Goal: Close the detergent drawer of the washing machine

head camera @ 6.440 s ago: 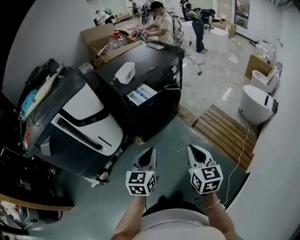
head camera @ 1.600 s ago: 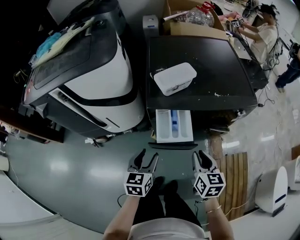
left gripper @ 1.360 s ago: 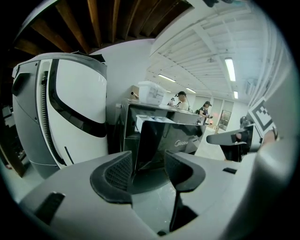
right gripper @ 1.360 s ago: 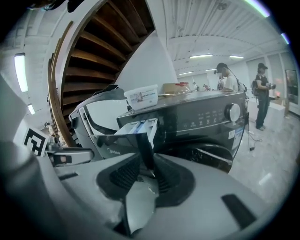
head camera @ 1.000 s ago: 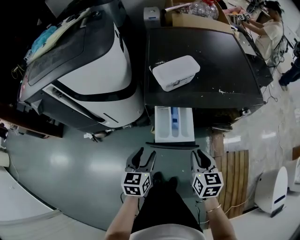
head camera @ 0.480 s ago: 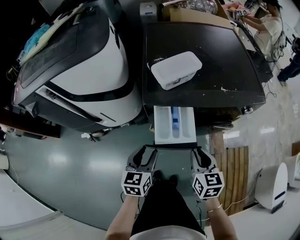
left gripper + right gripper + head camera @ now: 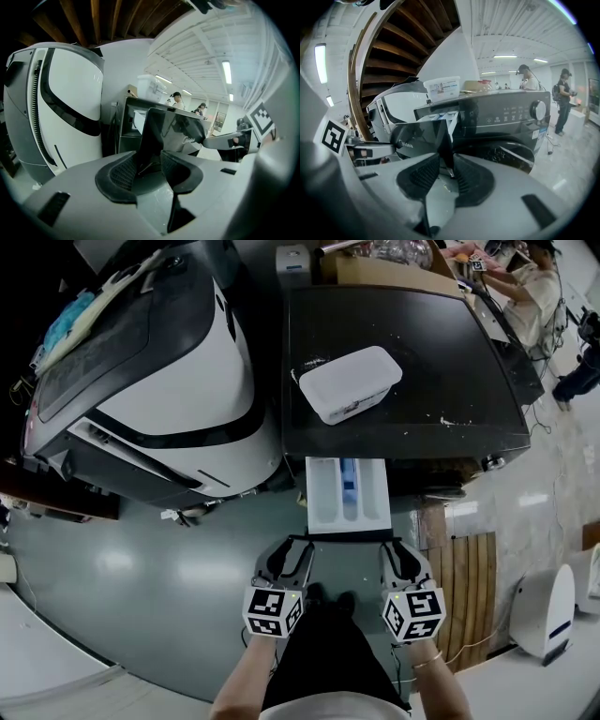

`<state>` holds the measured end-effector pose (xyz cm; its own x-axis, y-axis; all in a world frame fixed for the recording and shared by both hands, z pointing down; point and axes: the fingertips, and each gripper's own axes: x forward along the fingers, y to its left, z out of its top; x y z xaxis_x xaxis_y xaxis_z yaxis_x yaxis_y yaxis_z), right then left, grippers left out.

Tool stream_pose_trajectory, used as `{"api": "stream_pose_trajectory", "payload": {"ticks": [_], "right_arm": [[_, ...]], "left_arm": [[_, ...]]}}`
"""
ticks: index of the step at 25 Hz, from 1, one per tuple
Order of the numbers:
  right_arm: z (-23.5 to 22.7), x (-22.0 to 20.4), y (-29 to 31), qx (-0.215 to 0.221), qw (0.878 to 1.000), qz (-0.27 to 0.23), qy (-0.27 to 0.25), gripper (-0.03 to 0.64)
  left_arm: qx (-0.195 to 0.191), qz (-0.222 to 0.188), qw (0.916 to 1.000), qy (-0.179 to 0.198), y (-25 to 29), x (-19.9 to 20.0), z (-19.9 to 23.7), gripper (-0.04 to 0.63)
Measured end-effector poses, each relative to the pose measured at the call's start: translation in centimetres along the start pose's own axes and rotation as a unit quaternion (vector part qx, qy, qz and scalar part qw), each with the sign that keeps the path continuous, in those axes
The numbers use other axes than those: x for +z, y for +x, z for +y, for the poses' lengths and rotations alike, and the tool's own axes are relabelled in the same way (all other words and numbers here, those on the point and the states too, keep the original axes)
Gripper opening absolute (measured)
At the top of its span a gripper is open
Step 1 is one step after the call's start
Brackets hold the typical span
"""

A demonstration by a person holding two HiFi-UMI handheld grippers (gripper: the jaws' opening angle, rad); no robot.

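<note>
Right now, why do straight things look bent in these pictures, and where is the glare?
Head view: the wide lens bows the washing machine's straight edges, the corners go black, and pale light patches sheen the floor. Left gripper view: the ceiling lamps burn white, and the detergent drawer's glossy front catches reflections. Right gripper view: the staircase's underside curves round the edge.

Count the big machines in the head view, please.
2. The black washer stands at the right, its drawer pulled out; the white and black machine stands beside it at the left. More may be out of view.
</note>
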<state>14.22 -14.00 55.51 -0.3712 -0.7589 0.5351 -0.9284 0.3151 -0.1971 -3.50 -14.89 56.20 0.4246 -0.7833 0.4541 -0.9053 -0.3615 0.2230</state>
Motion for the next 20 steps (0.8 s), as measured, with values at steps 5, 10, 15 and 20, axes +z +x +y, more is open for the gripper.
{"api": "stream_pose_trajectory", "payload": {"ticks": [5,10,15,20], "right_arm": [[-0.01,0.06,0.06,-0.003,1.0,0.001,0.001,0.078],[-0.08,0.07,0.23,-0.009,1.0,-0.001,0.005,0.078],[-0.17,0.26,0.39,-0.014,1.0,-0.004,0.01,0.078],[-0.25,0.62,0.83,-0.016,1.0,-0.005,0.013,0.078]], "left_arm": [[0.004,-0.003,1.0,0.002,0.03,0.08,0.02,0.152],[0.006,-0.003,1.0,-0.004,0.21,0.01,0.1,0.152],[0.006,-0.003,1.0,-0.005,0.38,0.19,0.16,0.152],[0.007,-0.002,1.0,-0.003,0.75,0.52,0.46,0.15]]}}
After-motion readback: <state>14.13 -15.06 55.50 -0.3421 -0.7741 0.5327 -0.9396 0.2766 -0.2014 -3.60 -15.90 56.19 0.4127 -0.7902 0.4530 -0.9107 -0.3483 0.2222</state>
